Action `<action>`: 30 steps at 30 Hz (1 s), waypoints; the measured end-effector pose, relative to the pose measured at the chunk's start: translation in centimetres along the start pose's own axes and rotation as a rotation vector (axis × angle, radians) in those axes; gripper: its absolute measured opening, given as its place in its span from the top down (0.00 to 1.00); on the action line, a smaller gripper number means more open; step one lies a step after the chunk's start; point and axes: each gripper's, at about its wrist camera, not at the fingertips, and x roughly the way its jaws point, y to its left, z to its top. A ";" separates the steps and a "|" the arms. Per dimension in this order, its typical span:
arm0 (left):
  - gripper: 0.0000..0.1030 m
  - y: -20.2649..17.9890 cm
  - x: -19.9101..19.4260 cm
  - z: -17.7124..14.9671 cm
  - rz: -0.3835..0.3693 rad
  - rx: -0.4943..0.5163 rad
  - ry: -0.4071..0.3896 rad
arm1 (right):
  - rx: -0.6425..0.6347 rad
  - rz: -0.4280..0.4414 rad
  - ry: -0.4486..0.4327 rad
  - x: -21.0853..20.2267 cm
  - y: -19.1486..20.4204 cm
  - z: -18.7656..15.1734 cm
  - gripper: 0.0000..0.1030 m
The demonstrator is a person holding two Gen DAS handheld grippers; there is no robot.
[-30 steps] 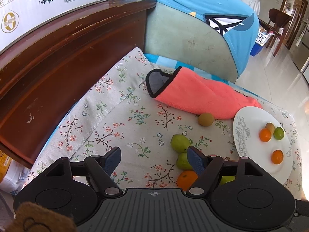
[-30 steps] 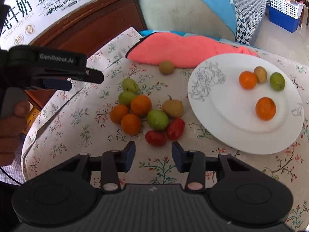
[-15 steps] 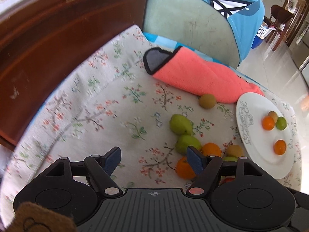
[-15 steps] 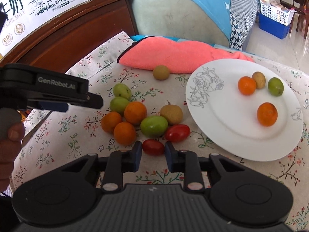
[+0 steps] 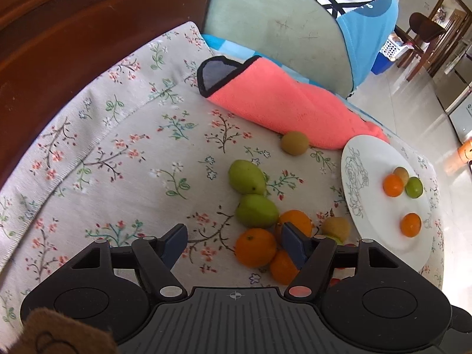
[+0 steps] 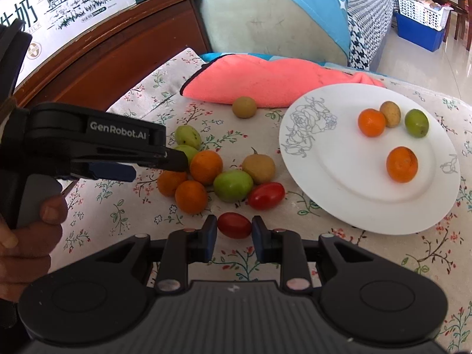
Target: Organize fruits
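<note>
Sitting between right gripper [image 6: 234, 230] pads: tomato [image 6: 234, 225]

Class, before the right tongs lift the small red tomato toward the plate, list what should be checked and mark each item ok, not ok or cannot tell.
1. Right tongs shut on the red tomato, a pad on each side: ok.
2. Tomato off the cloth yet: cannot tell.
3. Bare room on the white plate beside its four fruits: ok.
4. Second red tomato apart from the held one: ok.
5. Left tongs closing over the orange pile, pads pressing nothing: ok.
</note>
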 end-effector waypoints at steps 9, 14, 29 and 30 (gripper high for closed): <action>0.50 1.1 -0.6 0.0 -0.019 -0.037 -0.011 | 0.032 0.021 0.009 -0.1 -0.5 0.2 0.75; 0.50 0.7 -0.9 -0.2 -0.027 -0.010 0.012 | 0.041 0.022 0.008 -0.2 -0.5 0.2 0.75; 0.72 0.7 -0.7 -1.1 -0.039 -0.015 0.005 | 0.088 0.028 0.003 -0.5 -1.3 0.4 0.75; 0.72 0.8 -0.6 -1.1 -0.052 -0.029 0.012 | 0.088 0.030 0.002 -0.6 -1.2 0.4 0.75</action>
